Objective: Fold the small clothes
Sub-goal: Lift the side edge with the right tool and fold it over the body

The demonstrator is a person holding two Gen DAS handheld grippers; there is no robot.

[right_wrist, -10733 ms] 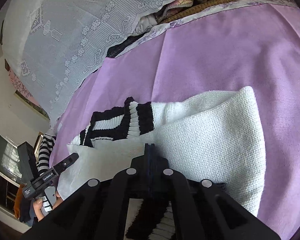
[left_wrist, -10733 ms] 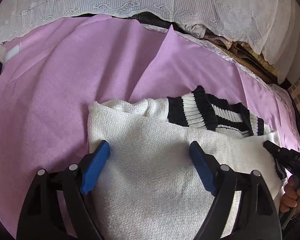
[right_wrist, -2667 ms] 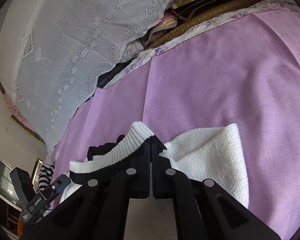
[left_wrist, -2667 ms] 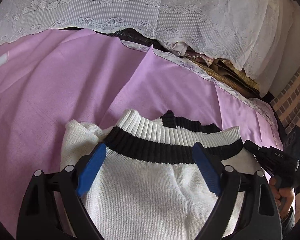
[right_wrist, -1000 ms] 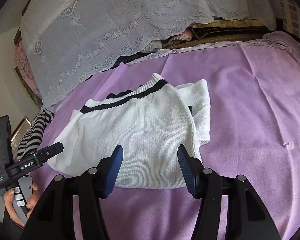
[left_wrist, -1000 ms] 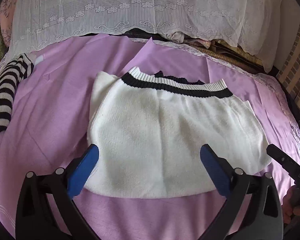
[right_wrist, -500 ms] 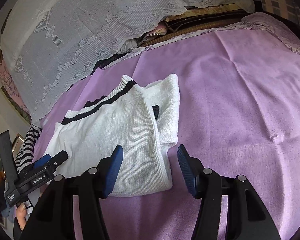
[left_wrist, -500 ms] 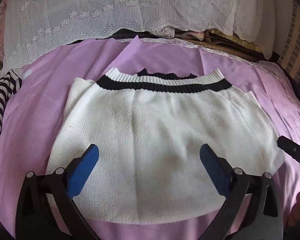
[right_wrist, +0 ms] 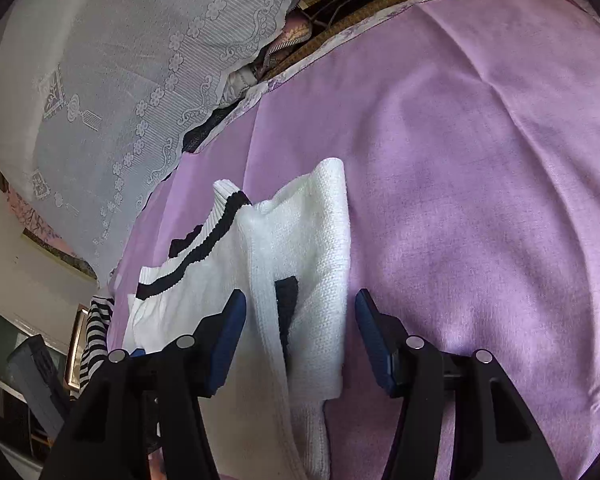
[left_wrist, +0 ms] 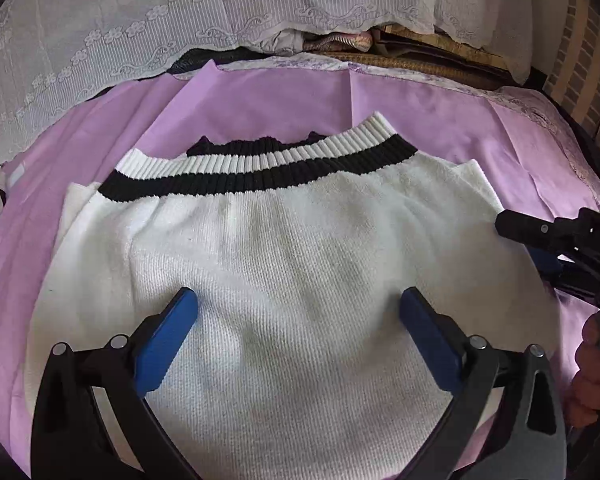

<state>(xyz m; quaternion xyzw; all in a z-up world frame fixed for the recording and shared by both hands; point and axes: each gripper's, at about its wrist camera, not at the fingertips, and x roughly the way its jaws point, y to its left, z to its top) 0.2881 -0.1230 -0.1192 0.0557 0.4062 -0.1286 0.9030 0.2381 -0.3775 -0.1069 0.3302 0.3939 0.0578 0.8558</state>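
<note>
Left claw [left_wrist: 298, 312]: released, jaws wide over sweater.
Right claw [right_wrist: 300, 312]: released, straddling folded side edge.
Sweater: white knit sweater with black-striped ribbing [left_wrist: 284, 264], centre frame on purple sheet [left_wrist: 284, 108].
Handling: soft, light, floppy; likely pinch layered edge.

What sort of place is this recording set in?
Most likely a home bedroom: the white sweater lies on a bed-like surface under a purple sheet, with a lace cover draped over piled bedding behind.
</note>
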